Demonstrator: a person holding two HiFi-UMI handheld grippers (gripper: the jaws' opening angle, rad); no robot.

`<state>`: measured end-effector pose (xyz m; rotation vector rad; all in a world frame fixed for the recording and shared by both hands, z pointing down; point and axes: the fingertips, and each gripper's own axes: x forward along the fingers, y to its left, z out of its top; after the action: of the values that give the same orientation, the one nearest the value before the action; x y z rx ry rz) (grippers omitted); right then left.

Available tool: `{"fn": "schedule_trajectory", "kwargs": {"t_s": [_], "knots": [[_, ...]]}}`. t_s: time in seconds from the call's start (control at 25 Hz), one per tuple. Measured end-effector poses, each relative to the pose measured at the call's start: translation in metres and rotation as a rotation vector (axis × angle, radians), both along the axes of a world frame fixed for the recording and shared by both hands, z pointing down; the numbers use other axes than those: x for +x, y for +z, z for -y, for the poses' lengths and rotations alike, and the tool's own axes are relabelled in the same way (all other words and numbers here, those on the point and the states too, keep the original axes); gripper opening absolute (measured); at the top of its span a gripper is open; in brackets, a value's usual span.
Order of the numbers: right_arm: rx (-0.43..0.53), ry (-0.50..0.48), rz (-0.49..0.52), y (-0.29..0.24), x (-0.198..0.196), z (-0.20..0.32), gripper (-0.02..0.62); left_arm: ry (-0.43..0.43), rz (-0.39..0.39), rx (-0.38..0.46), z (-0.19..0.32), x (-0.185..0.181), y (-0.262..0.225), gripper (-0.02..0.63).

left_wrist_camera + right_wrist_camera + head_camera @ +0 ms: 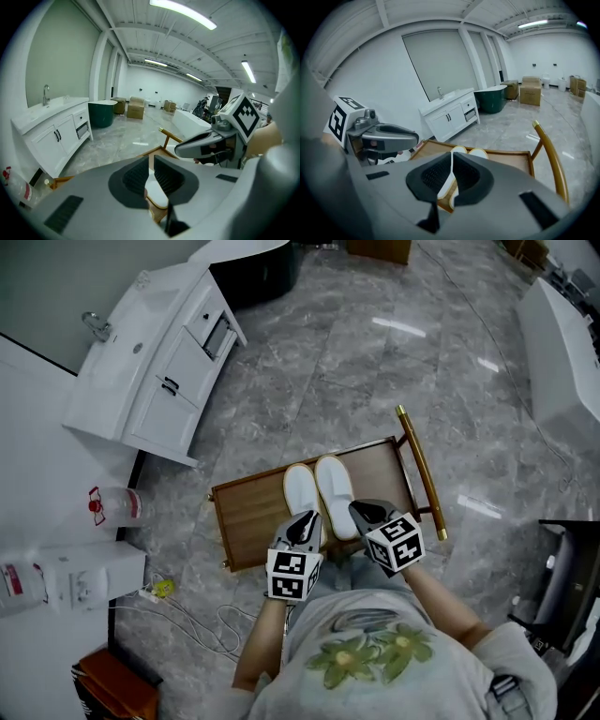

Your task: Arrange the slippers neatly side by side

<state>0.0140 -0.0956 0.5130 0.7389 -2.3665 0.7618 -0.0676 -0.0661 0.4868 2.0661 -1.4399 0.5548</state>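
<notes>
Two white slippers, one [302, 491] beside the other [334, 486], lie side by side, toes pointing away, on a low wooden cart [248, 517]. Both grippers hover above the cart's near edge, just behind the heels. The left gripper [305, 523] is over the left slipper's heel, its jaws nearly together with nothing between them; in the left gripper view [151, 174] a slipper [157, 196] shows below the narrow slit. The right gripper [367, 514] is over the right slipper's heel, also shut and empty. The right gripper view [452, 174] shows both slippers [459, 150] beyond the pads.
The cart has a gold handle bar [422, 470] on its right side. A white vanity cabinet with sink [155, 362] stands at upper left, a dark green tub [253, 273] behind it. A cable [187, 615] and a plastic bottle [117, 505] lie at left on the marble floor.
</notes>
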Motion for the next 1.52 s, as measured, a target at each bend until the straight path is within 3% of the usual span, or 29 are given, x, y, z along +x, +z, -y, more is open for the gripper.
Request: {"fn": "schedule_trajectory", "kwargs": {"t_s": [0.12,0.24,0.4,0.84,1.52], "knots": [[0.085,-0.03,-0.019,-0.012,-0.001,-0.002,0.008,-0.017,0.02,0.035,-0.002,0.001,-0.012,0.017],[0.125,-0.063,-0.011,-0.023,-0.003,-0.009,0.006,-0.044,-0.011,0.03,-0.007,0.003,-0.018,0.015],[0.111,-0.079,0.033,-0.034,-0.006,-0.016,0.006,-0.071,-0.068,0.032,-0.01,0.005,-0.025,0.015],[0.12,-0.132,0.044,-0.042,-0.005,-0.033,0.005,-0.067,-0.03,0.031,-0.023,0.011,-0.027,0.015],[0.122,-0.133,0.042,-0.041,0.003,-0.04,0.005,-0.037,-0.03,0.014,-0.034,0.022,-0.023,0.015]]}}
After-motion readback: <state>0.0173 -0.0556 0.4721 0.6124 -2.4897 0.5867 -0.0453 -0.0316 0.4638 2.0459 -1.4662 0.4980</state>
